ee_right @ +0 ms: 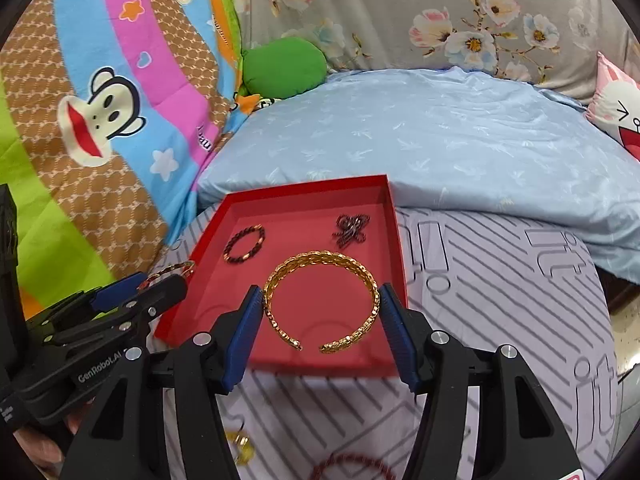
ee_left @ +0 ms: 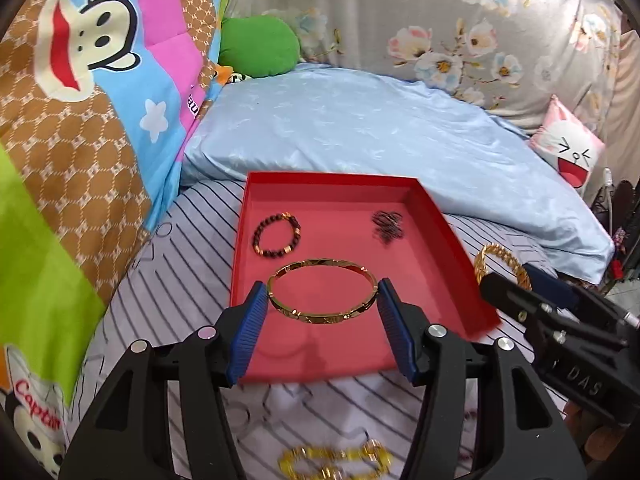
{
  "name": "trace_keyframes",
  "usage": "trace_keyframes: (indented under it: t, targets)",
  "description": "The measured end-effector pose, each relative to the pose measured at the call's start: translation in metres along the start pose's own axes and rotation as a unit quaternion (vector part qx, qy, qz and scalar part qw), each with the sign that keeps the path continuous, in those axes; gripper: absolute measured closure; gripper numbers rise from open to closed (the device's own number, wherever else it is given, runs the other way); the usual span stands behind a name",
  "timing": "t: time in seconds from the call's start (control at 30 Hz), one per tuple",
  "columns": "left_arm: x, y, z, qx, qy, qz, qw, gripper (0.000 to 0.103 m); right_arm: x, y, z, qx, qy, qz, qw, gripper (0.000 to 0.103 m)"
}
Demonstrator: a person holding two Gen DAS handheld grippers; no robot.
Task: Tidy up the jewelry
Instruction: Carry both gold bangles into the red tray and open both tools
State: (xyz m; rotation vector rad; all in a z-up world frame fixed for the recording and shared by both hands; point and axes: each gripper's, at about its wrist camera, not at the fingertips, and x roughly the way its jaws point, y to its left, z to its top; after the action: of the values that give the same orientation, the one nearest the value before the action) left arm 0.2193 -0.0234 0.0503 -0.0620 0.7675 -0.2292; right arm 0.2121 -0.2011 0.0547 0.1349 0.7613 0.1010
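Note:
A red tray (ee_left: 440, 220) (ee_right: 396, 232) lies on the striped bedsheet. My left gripper (ee_left: 322, 298) is shut on a smooth gold bangle (ee_left: 320, 319), held over the tray's near part. My right gripper (ee_right: 320, 306) is shut on a gold chain-link open cuff (ee_right: 276, 316), also over the tray. In the tray lie a dark beaded bracelet (ee_left: 276, 235) (ee_right: 245, 243) and a dark tangled chain (ee_left: 387, 224) (ee_right: 349, 230). The right gripper and its cuff (ee_left: 486, 258) show at the right of the left wrist view. The left gripper and bangle (ee_right: 172, 270) show at the left of the right wrist view.
A yellow-gold bracelet (ee_left: 336, 460) (ee_right: 240, 446) and a red beaded one (ee_right: 352, 466) lie on the sheet near me. A light blue pillow (ee_left: 380, 128) lies behind the tray. A cartoon quilt (ee_left: 80, 120), green cushion (ee_left: 258, 46) and pink cushion (ee_left: 568, 152) border the bed.

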Motion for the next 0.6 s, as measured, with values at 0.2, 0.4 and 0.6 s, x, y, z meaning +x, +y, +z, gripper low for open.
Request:
trace_keyframes:
  t: [0.2,0.4,0.6]
  targets:
    - [0.036,0.006,0.012,-0.005,0.014,0.007,0.9999,0.049,0.041,-0.005,0.014,0.001,0.021,-0.002,1.000,0.046]
    - [0.061,0.010,0.014,-0.008,0.027,0.014,0.9995,0.049,0.069,-0.002,0.015,-0.012,0.037,-0.008,0.999,0.046]
    - [0.076,0.014,0.014,-0.010,0.037,0.021,0.9991,0.049,0.085,-0.001,0.018,-0.017,0.045,-0.016,0.999,0.046]
